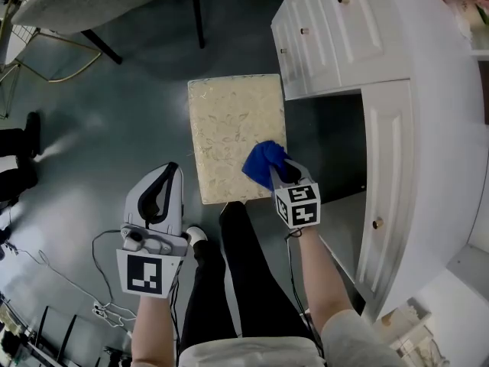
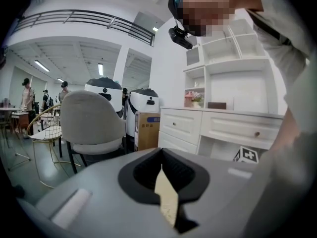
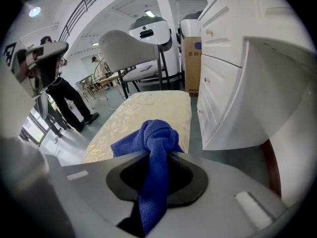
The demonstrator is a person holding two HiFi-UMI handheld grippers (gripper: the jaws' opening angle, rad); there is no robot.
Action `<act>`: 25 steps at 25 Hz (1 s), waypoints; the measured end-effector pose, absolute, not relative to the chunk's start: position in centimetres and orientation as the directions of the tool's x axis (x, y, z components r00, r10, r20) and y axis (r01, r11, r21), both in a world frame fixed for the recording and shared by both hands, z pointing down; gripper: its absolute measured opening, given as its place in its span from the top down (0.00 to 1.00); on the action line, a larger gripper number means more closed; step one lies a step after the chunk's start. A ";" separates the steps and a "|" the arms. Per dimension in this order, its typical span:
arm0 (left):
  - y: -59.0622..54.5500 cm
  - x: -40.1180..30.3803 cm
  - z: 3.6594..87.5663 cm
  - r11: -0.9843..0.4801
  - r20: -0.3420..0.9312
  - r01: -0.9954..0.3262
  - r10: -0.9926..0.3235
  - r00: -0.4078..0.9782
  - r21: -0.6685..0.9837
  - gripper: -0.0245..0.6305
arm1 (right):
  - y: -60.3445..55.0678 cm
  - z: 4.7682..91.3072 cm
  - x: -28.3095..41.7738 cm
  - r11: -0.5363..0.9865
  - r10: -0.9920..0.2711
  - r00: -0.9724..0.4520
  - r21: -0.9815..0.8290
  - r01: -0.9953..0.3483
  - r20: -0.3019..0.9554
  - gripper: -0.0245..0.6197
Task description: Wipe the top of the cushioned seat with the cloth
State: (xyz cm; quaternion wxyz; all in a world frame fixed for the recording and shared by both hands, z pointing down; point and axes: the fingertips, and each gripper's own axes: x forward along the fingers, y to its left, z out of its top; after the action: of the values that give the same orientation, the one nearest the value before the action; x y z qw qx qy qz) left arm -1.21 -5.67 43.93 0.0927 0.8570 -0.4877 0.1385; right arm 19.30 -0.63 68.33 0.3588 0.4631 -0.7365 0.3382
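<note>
Right gripper point(image 1: 284, 168) grips blue cloth point(image 1: 262, 163) over right edge of cushioned seat point(image 1: 229, 128). Advise pressing flat with overlapping strokes. Left gripper point(image 1: 170, 171) is closed and empty.

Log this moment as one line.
right gripper: shut on cloth | cloth: over seat right edge | left gripper: shut, empty

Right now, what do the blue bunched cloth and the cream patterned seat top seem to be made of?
Blue bunched cloth: likely microfibre, matte; fine fuzzy nap and soft folds.
Cream patterned seat top: probably woven upholstery fabric with slight sheen; faint leafy pattern, though vinyl can't be excluded.
</note>
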 end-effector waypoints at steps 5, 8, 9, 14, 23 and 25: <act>-4.3 -2.0 43.7 -0.498 0.319 -0.867 -0.817 0.480 0.026 0.97 | -0.7 68.2 19.0 0.312 -0.453 -0.274 -0.138 -0.940 0.848 0.84; -2.9 -2.5 44.1 -0.504 0.334 -0.863 -0.808 0.485 0.035 0.97 | -0.5 68.1 17.5 0.296 -0.463 -0.271 -0.141 -0.945 0.844 0.84; -2.4 -2.6 44.2 -0.506 0.337 -0.862 -0.805 0.488 0.036 0.97 | -0.5 68.1 16.7 0.296 -0.462 -0.276 -0.147 -0.944 0.843 0.84; -0.6 -4.2 44.1 -0.498 0.349 -0.866 -0.805 0.479 0.042 0.97 | -0.3 68.1 11.7 0.322 -0.447 -0.308 -0.170 -0.931 0.840 0.84; 0.5 -7.9 43.6 -0.448 0.332 -0.893 -0.837 0.435 0.042 0.97 | -0.2 68.3 5.8 0.340 -0.436 -0.343 -0.200 -0.919 0.832 0.84; 0.7 -8.6 43.7 -0.440 0.335 -0.897 -0.840 0.428 0.041 0.97 | -0.3 68.3 4.7 0.347 -0.431 -0.351 -0.207 -0.915 0.831 0.84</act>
State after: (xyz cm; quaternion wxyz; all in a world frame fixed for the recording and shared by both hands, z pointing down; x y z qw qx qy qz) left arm -8.56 0.73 43.75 0.1071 0.8381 -0.5180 0.1335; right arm 4.69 -0.26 68.34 0.3463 0.4522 -0.7440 0.3493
